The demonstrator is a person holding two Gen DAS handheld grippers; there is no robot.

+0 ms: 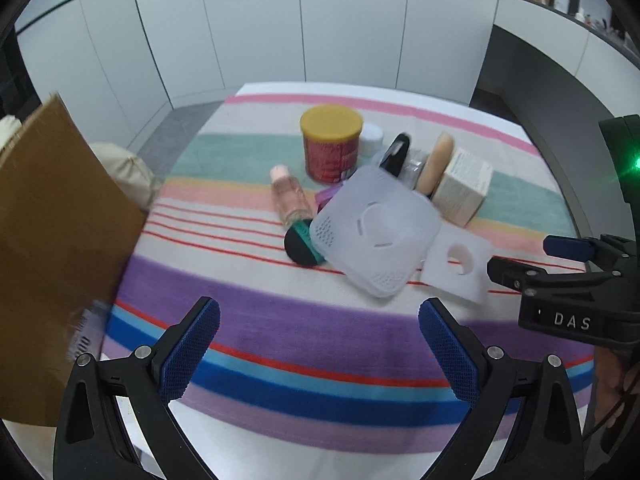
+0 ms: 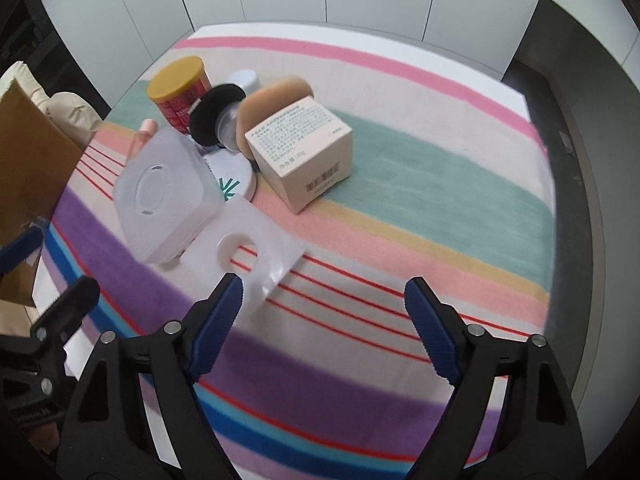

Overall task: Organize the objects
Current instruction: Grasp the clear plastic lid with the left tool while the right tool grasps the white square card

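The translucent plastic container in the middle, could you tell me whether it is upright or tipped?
Tipped: the translucent container leans on the items behind, its base facing the cameras.

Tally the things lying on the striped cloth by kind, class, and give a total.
Lidded can: 1
Bottles, pink bottle and white bottle: 2
Puffs, tan, black, black-green: 3
Carton: 1
Translucent container: 1
Holed lid: 1
White disc: 1
Total: 10

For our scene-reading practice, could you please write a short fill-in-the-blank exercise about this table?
1. The red can has a ____ lid.
2. The beige box shows a ____ printed low on one side.
3. The flat translucent lid has a ____ hole.
4. Both the left gripper and right gripper hold ____.

Missing: yellow; barcode; round; nothing
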